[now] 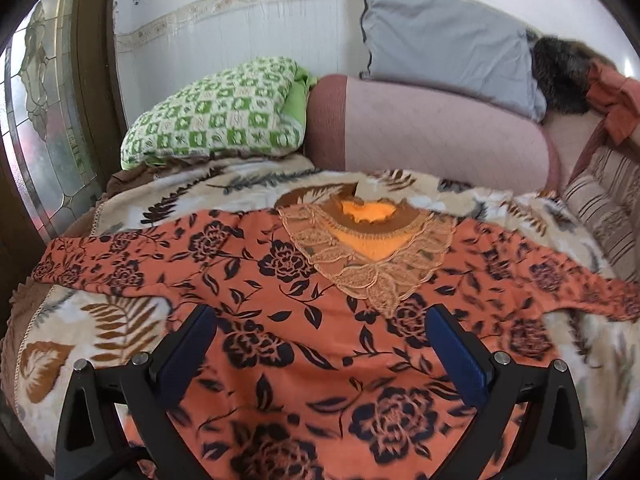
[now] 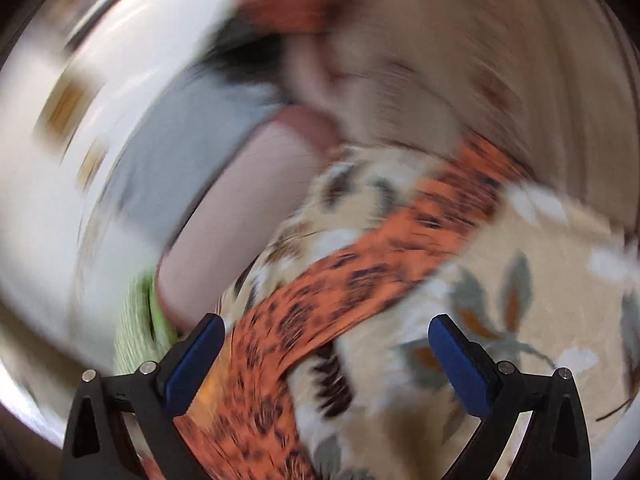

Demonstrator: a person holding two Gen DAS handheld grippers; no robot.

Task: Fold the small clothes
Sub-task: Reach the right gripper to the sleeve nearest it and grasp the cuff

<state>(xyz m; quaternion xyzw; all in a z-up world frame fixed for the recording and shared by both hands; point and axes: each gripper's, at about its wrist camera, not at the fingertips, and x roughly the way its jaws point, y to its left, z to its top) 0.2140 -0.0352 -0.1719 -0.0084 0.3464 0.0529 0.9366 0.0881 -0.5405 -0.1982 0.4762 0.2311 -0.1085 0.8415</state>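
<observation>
An orange top with black flowers (image 1: 304, 320) lies spread flat on a leaf-print blanket (image 1: 100, 320), both sleeves out to the sides. It has a lace collar (image 1: 372, 272) and an orange lining at the neck. My left gripper (image 1: 320, 316) is open and empty above the top's chest. The right wrist view is heavily motion-blurred. My right gripper (image 2: 326, 328) is open and empty above one sleeve of the top (image 2: 360, 264), which runs diagonally across the blanket (image 2: 500, 320).
A green checked pillow (image 1: 216, 116), a pink bolster (image 1: 424, 136) and a grey pillow (image 1: 448, 40) lie at the back against a white wall. A dark fur item and orange cloth (image 1: 612, 96) sit at the far right. A glass door (image 1: 48, 120) stands left.
</observation>
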